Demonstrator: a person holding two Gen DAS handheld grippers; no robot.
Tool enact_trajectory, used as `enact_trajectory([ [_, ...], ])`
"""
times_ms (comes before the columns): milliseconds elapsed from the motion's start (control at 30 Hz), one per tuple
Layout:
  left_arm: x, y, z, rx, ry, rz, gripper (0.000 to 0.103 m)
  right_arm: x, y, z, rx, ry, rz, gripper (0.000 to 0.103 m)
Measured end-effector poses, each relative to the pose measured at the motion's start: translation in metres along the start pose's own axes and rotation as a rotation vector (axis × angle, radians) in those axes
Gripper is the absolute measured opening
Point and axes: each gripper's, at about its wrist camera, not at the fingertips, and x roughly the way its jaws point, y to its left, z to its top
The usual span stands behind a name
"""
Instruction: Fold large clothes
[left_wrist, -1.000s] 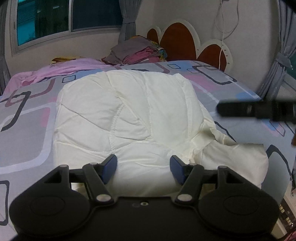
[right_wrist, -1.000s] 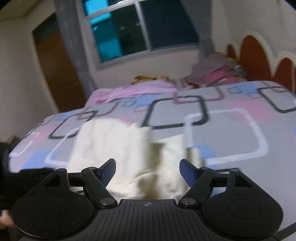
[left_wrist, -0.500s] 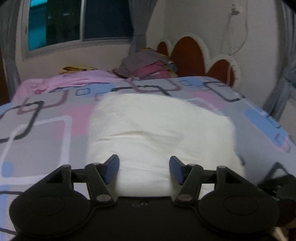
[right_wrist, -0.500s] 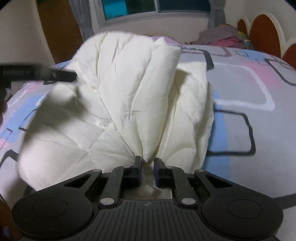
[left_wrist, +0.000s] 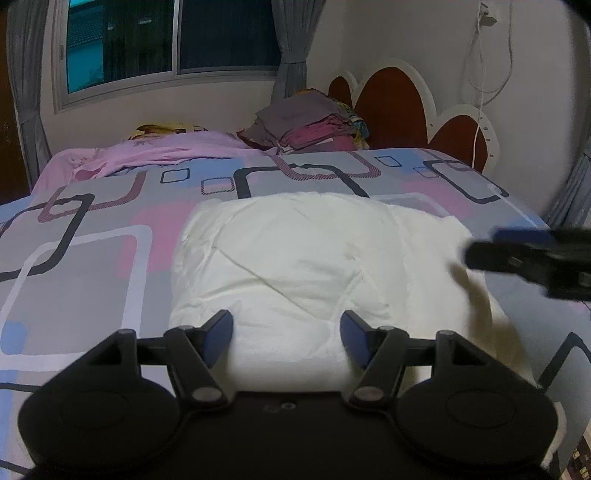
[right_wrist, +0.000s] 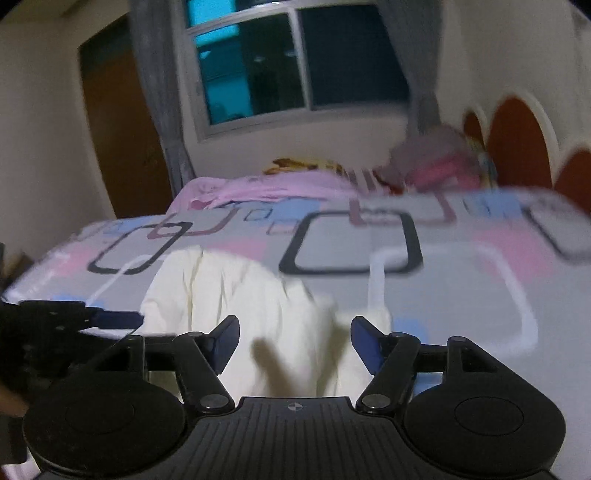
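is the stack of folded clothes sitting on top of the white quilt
No, the stack of folded clothes sits at the far end of the bed by the headboard, well apart from the white quilt.

Left tongs (left_wrist: 286, 334) hang open and empty, while right tongs (right_wrist: 294, 341) are opening, gripping nothing.

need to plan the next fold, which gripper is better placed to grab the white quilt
Left, probably: the left gripper hovers open, centred over the quilt. The right gripper, jaws opening, sits off at its side edge.
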Motion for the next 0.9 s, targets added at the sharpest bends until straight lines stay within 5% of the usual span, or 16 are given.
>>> enact_trajectory([
  [67, 0.005, -0.001, 0.001, -0.006, 0.000, 0.002, 0.063, 0.024, -0.004, -0.005, -0.006, 0.046, -0.014, 0.048],
  [300, 0.030, -0.001, -0.004, -0.054, 0.020, 0.007, 0.067, 0.081, -0.039, -0.044, 0.089, 0.175, -0.056, 0.048],
  [633, 0.043, -0.007, -0.009, -0.045, 0.044, 0.039, 0.069, 0.086, -0.047, -0.073, 0.079, 0.140, -0.047, 0.049],
  [900, 0.030, -0.014, -0.001, -0.044, 0.054, 0.108, 0.071, 0.060, -0.046, -0.043, 0.067, 0.117, 0.008, 0.049],
])
